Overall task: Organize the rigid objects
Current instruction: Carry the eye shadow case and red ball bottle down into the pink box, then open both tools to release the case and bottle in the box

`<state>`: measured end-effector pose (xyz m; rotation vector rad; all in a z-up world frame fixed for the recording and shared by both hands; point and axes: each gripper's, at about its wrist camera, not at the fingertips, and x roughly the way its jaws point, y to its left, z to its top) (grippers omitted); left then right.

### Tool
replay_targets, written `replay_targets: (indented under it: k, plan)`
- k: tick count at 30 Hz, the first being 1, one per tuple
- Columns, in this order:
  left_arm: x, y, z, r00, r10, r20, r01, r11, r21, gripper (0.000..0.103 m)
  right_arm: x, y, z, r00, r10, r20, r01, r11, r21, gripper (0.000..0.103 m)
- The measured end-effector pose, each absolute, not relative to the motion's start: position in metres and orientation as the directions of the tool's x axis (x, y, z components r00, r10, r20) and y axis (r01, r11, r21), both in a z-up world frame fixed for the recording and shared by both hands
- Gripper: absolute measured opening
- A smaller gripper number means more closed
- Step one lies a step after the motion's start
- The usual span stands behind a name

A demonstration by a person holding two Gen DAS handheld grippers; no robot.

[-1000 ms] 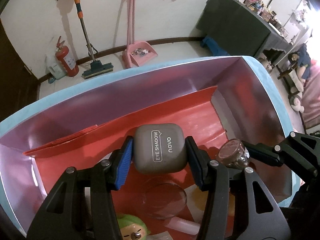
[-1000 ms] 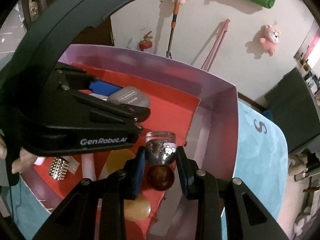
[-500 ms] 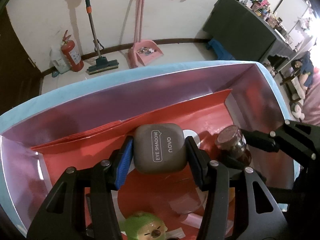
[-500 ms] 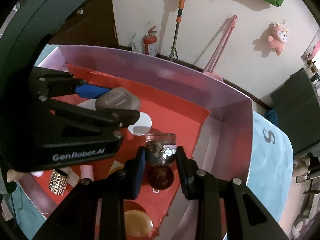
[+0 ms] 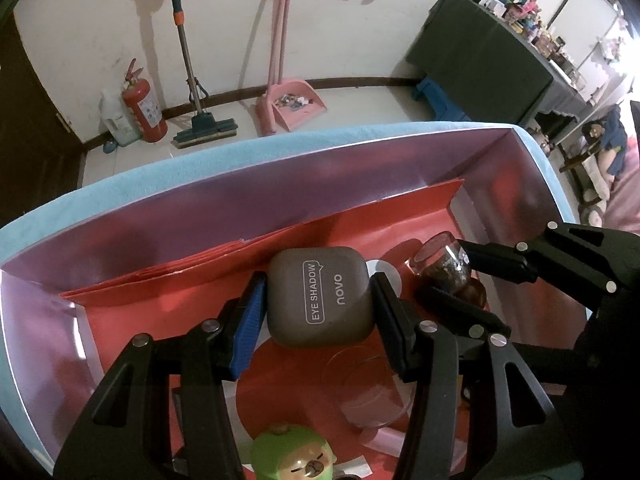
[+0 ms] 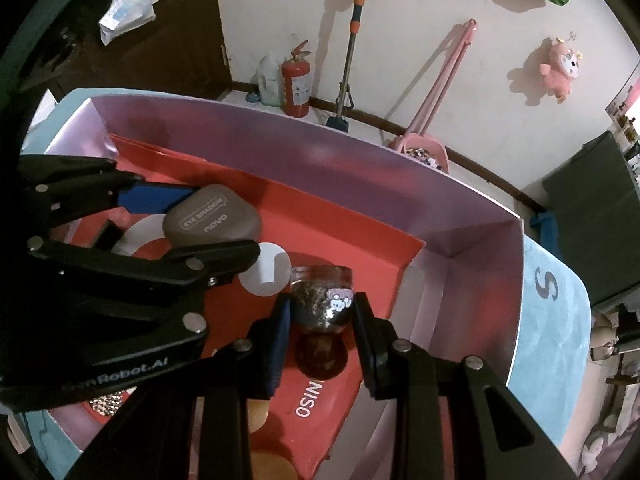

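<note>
Left gripper [image 5: 316, 304] is clamped on one grey eye shadow case [image 5: 318, 294], held over the red liner [image 5: 168, 304] of the pink box [image 5: 280, 196]. Right gripper [image 6: 320, 320] is squeezed onto one small glitter jar [image 6: 322, 300], also above the box, right side. Under that jar there's a dark round thing [image 6: 320, 354], can't make out what. Near edge is cut off: one green toy head [image 5: 294, 456] half out of view, plus one clear round lid [image 5: 370, 388] that's hard to see.
</note>
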<state>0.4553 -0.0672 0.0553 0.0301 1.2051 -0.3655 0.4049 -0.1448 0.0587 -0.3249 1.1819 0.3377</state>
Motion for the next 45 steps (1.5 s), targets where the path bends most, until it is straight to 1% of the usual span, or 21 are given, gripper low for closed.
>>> replay_targets:
  k: [14, 18, 25, 29, 34, 37, 39, 42, 45]
  plan:
    - [0.455, -0.068, 0.055, 0.314, -0.251, -0.916, 0.287, 0.944, -0.161, 0.051, 0.409, -0.145, 0.059, 0.34, 0.086, -0.937, -0.419, 0.905, -0.069, 0.033]
    - [0.458, -0.065, 0.055, 0.311, -0.266, -0.912, 0.283, 0.942, -0.178, 0.054, 0.41, -0.145, 0.059, 0.336, 0.088, -0.938, -0.421, 0.905, -0.065, 0.033]
    - [0.459, -0.062, 0.056, 0.306, -0.272, -0.912, 0.269, 0.944, -0.191, 0.054, 0.411, -0.145, 0.059, 0.336, 0.092, -0.937, -0.421, 0.905, -0.063, 0.034]
    - [0.459, -0.06, 0.056, 0.302, -0.285, -0.91, 0.259, 0.943, -0.209, 0.055, 0.411, -0.146, 0.059, 0.342, 0.097, -0.935, -0.424, 0.904, -0.062, 0.045]
    - [0.459, -0.058, 0.057, 0.297, -0.292, -0.909, 0.253, 0.942, -0.22, 0.056, 0.41, -0.146, 0.059, 0.346, 0.094, -0.933, -0.428, 0.901, -0.068, 0.045]
    - [0.457, -0.057, 0.06, 0.299, -0.298, -0.907, 0.25, 0.941, -0.227, 0.059, 0.409, -0.146, 0.061, 0.349, 0.095, -0.932, -0.428, 0.901, -0.068, 0.046]
    - [0.454, -0.055, 0.064, 0.304, -0.311, -0.9, 0.249, 0.938, -0.24, 0.065, 0.407, -0.146, 0.062, 0.35, 0.1, -0.931, -0.429, 0.901, -0.065, 0.046]
    - [0.448, -0.051, 0.07, 0.318, -0.319, -0.893, 0.234, 0.939, -0.252, 0.072, 0.399, -0.151, 0.068, 0.36, 0.107, -0.927, -0.428, 0.902, -0.062, 0.047]
    - [0.438, -0.045, 0.078, 0.333, -0.322, -0.886, 0.222, 0.94, -0.258, 0.072, 0.386, -0.155, 0.078, 0.378, 0.124, -0.918, -0.419, 0.907, -0.05, 0.049]
